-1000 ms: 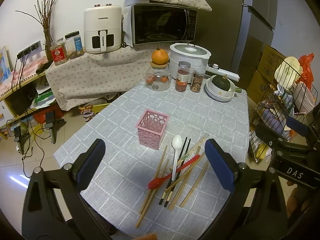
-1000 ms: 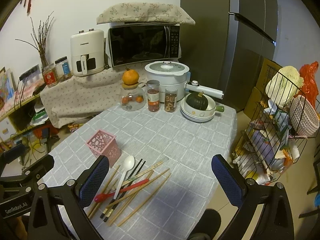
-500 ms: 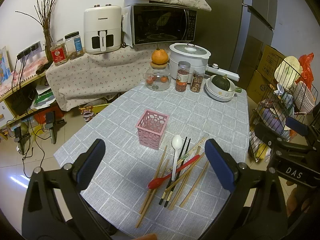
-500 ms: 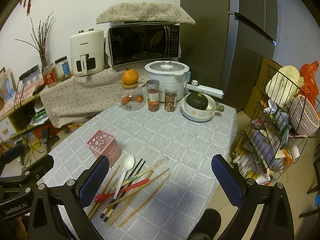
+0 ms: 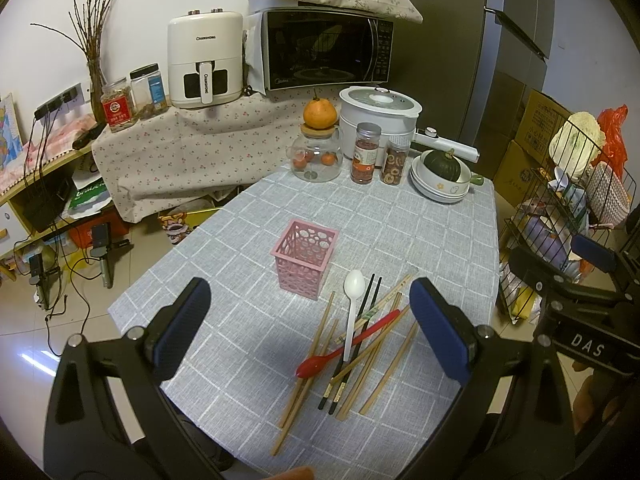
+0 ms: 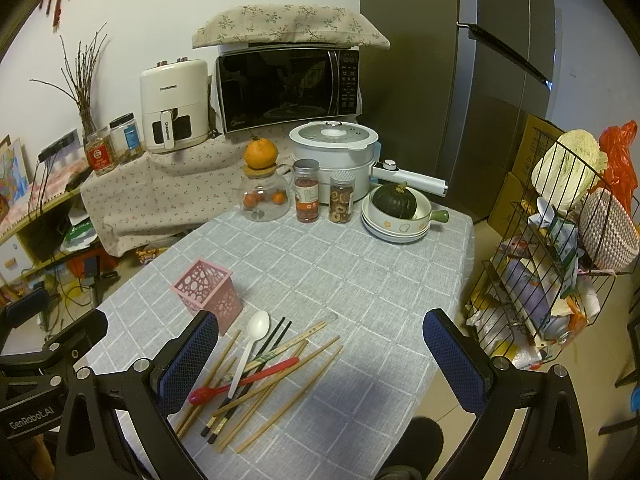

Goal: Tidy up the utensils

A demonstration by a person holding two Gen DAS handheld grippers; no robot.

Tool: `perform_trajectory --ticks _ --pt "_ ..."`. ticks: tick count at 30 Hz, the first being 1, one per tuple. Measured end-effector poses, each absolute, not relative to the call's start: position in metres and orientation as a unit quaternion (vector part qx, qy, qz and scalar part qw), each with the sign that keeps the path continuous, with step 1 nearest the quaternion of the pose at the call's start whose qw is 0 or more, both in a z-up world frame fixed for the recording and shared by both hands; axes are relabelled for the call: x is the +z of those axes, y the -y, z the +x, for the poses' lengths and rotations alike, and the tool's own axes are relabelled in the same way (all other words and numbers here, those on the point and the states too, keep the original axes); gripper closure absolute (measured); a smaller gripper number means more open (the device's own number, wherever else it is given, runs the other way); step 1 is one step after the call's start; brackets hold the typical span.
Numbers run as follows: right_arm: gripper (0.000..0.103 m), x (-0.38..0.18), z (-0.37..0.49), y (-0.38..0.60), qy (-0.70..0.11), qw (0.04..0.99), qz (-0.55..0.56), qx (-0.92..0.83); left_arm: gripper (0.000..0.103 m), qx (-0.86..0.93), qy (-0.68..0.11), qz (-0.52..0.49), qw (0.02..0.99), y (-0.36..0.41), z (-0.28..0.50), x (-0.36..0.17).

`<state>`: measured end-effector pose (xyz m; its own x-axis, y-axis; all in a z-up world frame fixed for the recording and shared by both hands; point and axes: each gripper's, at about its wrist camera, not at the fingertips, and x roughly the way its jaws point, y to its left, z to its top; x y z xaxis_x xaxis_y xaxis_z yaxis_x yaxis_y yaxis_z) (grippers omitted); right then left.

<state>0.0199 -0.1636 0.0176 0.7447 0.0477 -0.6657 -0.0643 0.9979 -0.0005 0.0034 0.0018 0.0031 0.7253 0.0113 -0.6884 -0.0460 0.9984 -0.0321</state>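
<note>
Jaws of the left gripper [image 5: 310,326] and right gripper [image 6: 320,354] both stand wide and hold nothing, above the near edge of the surface [image 5: 420,240]. Beneath them lie chopsticks [image 5: 316,344], a red spoon [image 5: 346,354] and a white spoon [image 5: 352,312] in a loose pile. Just beyond stands a pink basket [image 5: 305,252], upright.

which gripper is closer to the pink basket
Left, as far as I can tell. The left gripper faces the pink basket almost head-on; the right gripper sits off to the basket's right.
</note>
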Motion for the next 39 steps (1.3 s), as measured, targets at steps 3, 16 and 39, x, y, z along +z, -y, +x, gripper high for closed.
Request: perform_trajectory --ticks 3,16,39 --pt "0.000 0.018 0.020 0.164 -0.356 0.934 -0.012 0.030 0.004 0.016 -0.370 -0.024 0.929 -0.002 0.004 0.003" --pt "0.000 0.016 0.020 0.164 -0.357 0.934 -0.012 0.030 0.004 0.016 -0.371 -0.022 0.928 -0.001 0.004 0.003" --pt "0.000 -0.017 0.063 0.182 -0.456 0.889 0.009 0.039 0.004 -0.064 -0.484 -0.022 0.873 -0.004 0.056 -0.040"
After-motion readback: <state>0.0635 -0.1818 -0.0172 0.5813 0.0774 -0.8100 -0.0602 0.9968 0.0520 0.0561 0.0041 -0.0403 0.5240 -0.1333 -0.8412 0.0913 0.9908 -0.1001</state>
